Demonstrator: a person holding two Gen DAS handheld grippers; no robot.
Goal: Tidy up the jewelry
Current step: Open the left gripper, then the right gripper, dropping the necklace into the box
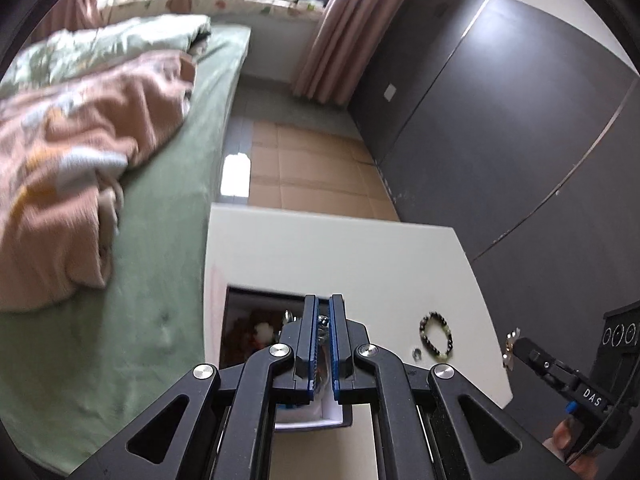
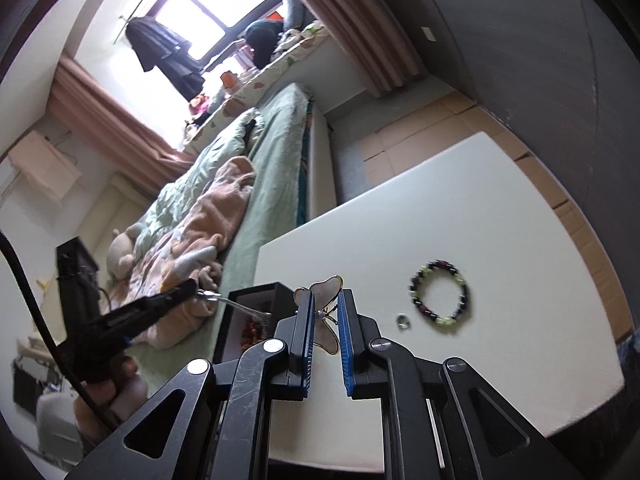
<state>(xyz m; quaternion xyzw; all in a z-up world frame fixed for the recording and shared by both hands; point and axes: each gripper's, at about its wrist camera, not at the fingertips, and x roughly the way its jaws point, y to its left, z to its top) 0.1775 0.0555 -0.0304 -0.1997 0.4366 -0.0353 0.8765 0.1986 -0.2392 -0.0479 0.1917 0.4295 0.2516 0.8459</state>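
Note:
An open black jewelry box [image 1: 240,320] sits at the white table's [image 1: 360,248] left edge, with reddish pieces inside. My left gripper [image 1: 323,300] hangs over it, shut on a silver chain [image 1: 322,323]. In the right wrist view that chain [image 2: 234,304] slants from the left gripper [image 2: 196,286] down toward the box [image 2: 262,292]. My right gripper [image 2: 325,294] is shut on a pale butterfly brooch [image 2: 325,286], held above the table [image 2: 480,208]. A dark and green bead bracelet [image 2: 440,294] and a small ring [image 2: 403,321] lie loose on the table to its right.
A bed [image 1: 168,208] with a green sheet and a pink blanket [image 1: 80,140] runs along the table's left side. A dark wardrobe wall [image 1: 500,140] stands to the right. Flattened cardboard [image 1: 312,168] covers the floor beyond the table. A hand [image 2: 108,392] grips the left tool.

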